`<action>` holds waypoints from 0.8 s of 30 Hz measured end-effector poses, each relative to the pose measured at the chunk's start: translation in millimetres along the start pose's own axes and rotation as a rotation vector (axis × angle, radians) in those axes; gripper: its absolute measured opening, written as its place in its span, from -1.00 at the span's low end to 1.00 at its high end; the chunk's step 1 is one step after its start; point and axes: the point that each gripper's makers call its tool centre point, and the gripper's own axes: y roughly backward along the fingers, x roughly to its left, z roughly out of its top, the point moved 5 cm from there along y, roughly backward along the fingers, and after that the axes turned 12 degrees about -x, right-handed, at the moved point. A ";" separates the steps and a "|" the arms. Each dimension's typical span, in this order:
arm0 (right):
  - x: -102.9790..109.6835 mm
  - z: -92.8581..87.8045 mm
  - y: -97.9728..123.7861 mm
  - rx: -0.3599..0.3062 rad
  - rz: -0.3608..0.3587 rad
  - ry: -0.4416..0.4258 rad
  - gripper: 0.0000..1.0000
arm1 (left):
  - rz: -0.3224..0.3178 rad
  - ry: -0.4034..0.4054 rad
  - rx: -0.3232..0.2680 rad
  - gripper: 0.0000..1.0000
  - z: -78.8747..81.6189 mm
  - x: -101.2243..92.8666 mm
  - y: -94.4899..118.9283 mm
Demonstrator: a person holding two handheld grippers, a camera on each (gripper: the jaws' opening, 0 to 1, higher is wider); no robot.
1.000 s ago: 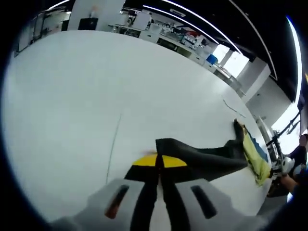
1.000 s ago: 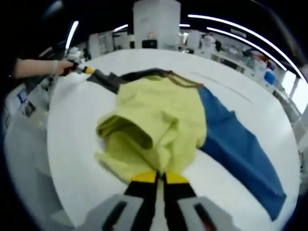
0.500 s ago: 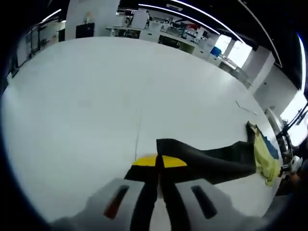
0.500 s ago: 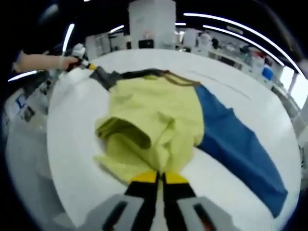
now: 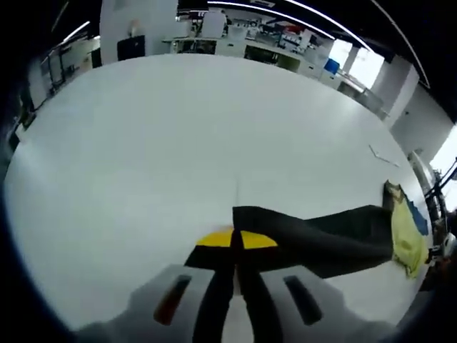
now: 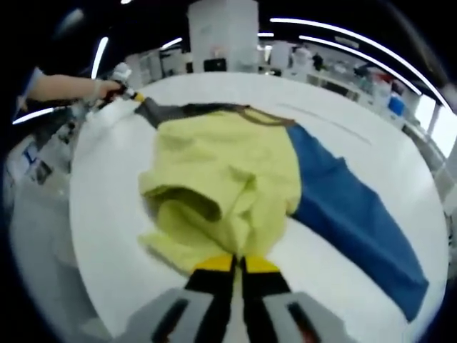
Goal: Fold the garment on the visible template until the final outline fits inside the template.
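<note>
Garment (image 6: 235,182) spread on white table (image 6: 357,128) | left claw (image 5: 235,239) pinching dark sleeve (image 5: 321,236) | right claw (image 6: 235,261) clamped on yellow hem

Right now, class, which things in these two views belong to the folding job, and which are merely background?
Job:
garment, with its dark sleeve
left gripper
right gripper
white table

Background:
white pillar
lab benches
ceiling light strips
</note>
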 end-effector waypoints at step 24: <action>-4.1 -1.0 0.4 -0.014 0.003 -0.022 -0.92 | -0.046 -0.070 -0.002 0.06 -14.2 -18.1 -0.1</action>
